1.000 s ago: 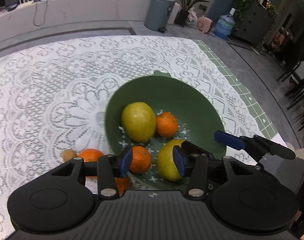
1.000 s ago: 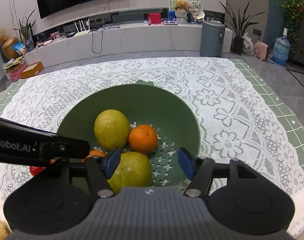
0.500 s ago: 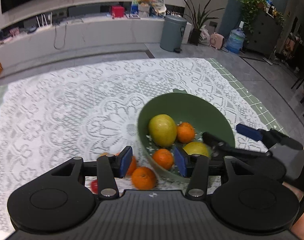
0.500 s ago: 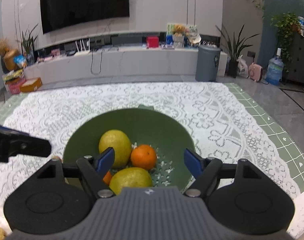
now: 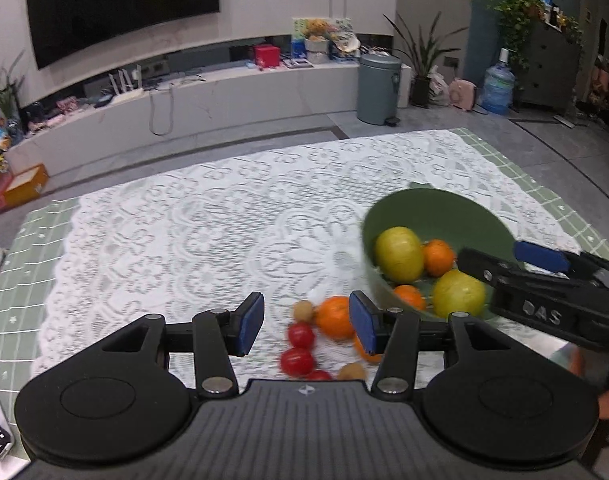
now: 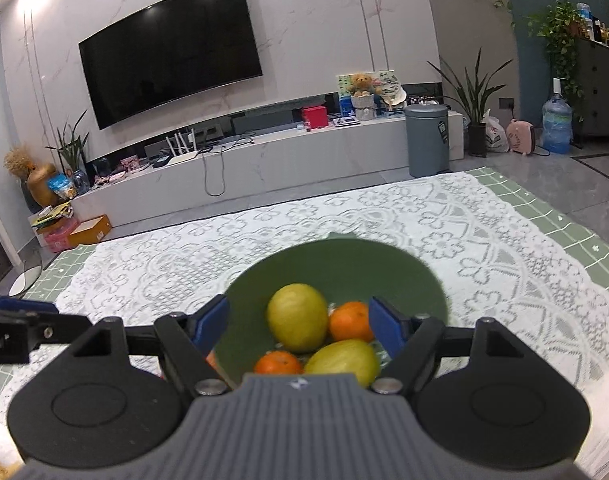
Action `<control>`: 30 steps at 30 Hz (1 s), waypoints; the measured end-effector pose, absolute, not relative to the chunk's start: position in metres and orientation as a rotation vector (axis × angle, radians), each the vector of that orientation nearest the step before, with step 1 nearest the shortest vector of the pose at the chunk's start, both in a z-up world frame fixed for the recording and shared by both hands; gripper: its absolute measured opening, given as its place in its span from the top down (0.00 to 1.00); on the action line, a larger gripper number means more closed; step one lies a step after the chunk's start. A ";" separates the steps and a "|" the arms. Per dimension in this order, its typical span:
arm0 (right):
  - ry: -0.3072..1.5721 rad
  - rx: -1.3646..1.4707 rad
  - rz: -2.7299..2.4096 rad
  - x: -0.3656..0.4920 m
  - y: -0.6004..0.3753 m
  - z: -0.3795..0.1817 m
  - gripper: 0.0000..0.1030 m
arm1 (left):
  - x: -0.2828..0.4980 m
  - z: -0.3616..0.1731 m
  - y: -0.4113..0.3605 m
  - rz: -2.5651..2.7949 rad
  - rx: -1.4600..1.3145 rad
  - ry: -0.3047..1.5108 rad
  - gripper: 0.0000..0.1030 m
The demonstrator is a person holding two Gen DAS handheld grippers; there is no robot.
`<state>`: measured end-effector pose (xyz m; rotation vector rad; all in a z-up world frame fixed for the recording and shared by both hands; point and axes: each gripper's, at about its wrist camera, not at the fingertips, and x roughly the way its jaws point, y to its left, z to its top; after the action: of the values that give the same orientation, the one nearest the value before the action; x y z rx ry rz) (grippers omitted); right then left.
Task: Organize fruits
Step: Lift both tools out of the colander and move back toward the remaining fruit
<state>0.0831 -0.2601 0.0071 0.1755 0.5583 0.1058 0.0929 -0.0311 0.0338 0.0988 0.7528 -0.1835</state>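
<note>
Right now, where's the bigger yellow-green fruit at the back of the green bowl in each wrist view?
Left wrist: yellow-green fruit right of centre, in the bowl's left half, just left of an orange.
Right wrist: same fruit at centre, framed between the open jaws, orange touching its right side.
Shared landmark: the green bowl; also the grey bin behind.

White lace tablecloth (image 5: 208, 216); matt green plastic-looking bowl (image 6: 344, 268).

Loose orange (image 5: 366, 350) half hidden behind left tool (image 5: 306, 326); bowl (image 6: 384, 258) rim blurred.
</note>
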 end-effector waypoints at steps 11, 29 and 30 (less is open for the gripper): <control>0.652 0.155 0.166 0.068 -0.227 -0.010 0.28 | 0.082 0.024 -0.005 -0.146 0.158 0.649 0.41; 0.595 -0.066 0.155 0.049 -0.174 -0.024 0.31 | 0.106 -0.019 0.024 -0.362 0.109 0.732 0.32; 0.608 -0.070 0.160 0.050 -0.173 -0.026 0.36 | 0.107 -0.022 0.025 -0.377 0.105 0.739 0.32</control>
<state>0.0497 -0.1725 -0.0255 -0.0701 0.6083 0.1598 0.1068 0.0252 -0.0221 0.1047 0.7391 -0.3774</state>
